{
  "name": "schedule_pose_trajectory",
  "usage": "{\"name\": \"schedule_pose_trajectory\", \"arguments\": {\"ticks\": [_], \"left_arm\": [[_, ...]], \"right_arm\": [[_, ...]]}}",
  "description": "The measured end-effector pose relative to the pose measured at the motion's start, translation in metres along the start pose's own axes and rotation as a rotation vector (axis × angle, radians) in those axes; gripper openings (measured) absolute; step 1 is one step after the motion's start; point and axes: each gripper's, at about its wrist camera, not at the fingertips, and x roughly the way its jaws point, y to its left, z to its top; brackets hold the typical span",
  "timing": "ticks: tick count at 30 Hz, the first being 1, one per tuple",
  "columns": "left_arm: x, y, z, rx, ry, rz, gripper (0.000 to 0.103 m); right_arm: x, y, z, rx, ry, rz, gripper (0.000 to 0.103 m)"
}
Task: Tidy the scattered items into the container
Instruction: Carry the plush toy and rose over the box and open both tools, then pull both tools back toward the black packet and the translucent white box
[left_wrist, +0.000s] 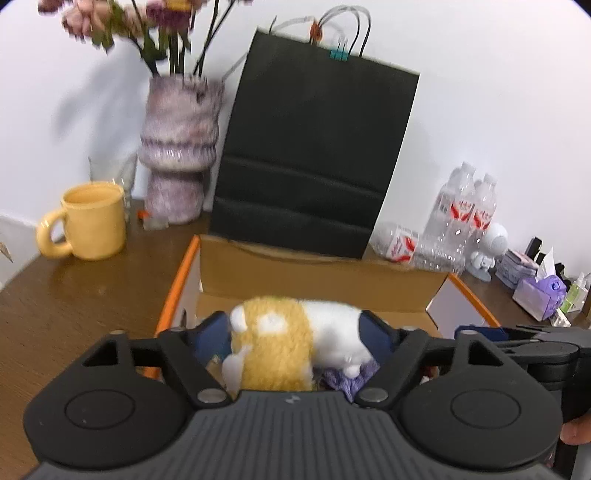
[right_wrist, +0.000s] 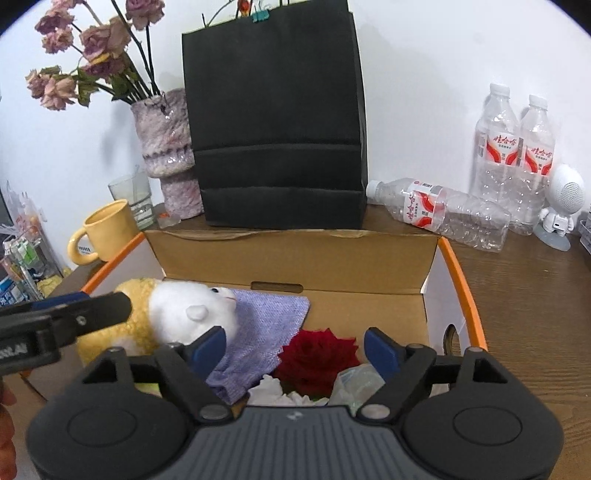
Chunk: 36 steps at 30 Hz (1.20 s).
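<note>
The plush sheep (right_wrist: 173, 317), yellow woolly body and white head, lies on its side in the cardboard box (right_wrist: 295, 258), left end, long axis left-right, face rightward. Left claw (left_wrist: 295, 339) wide open around it; right claw (right_wrist: 295, 350) open, empty.

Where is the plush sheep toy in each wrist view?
Left wrist: plush sheep toy low centre, between the left claw's fingers.
Right wrist: lower left, in the cardboard box, on purple cloth.
Shared landmark: black paper bag.
</note>
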Motion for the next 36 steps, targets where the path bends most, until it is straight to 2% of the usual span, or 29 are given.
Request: {"name": "schedule_pose_trajectory", "arguments": {"ticks": [2, 4, 10, 13, 16, 21, 24, 26, 28, 30, 36], "left_arm": [[-0.01, -0.001, 0.002, 0.009, -0.024, 0.002, 0.088], [-0.021, -0.002, 0.002, 0.008, -0.041, 0.005, 0.096], [-0.068, 0.002, -0.007, 0.013, -0.094, -0.024, 0.1], [-0.092, 0.007, -0.019, 0.026, -0.092, -0.029, 0.1], [-0.115, 0.01, -0.032, 0.085, -0.086, 0.001, 0.1], [-0.139, 0.014, -0.062, 0.176, -0.024, 0.002, 0.099], [-0.14, 0.014, -0.083, 0.232, 0.036, -0.009, 0.095], [-0.137, 0.014, -0.096, 0.275, 0.078, -0.03, 0.088], [-0.131, 0.012, -0.105, 0.312, 0.12, -0.048, 0.071], [-0.125, 0.011, -0.112, 0.327, 0.15, -0.068, 0.063], [-0.111, 0.013, -0.12, 0.352, 0.187, -0.124, 0.058]], "right_arm": [[-0.008, 0.002, 0.0, 0.003, -0.015, -0.001, 0.086], [-0.018, 0.004, -0.002, 0.006, -0.028, -0.002, 0.087], [-0.061, 0.006, -0.015, 0.016, -0.082, 0.003, 0.087], [-0.087, 0.007, -0.028, 0.007, -0.107, -0.001, 0.087], [-0.108, 0.011, -0.045, -0.015, -0.1, -0.016, 0.088], [-0.134, 0.02, -0.077, -0.017, -0.08, -0.026, 0.088], [-0.136, 0.03, -0.096, -0.01, -0.041, -0.013, 0.088], [-0.133, 0.038, -0.107, -0.005, -0.016, -0.01, 0.088], [-0.128, 0.048, -0.116, 0.0, -0.002, -0.012, 0.088], [-0.123, 0.058, -0.123, 0.0, 0.003, -0.031, 0.087], [-0.107, 0.076, -0.129, 0.009, 0.005, -0.091, 0.087]]}}
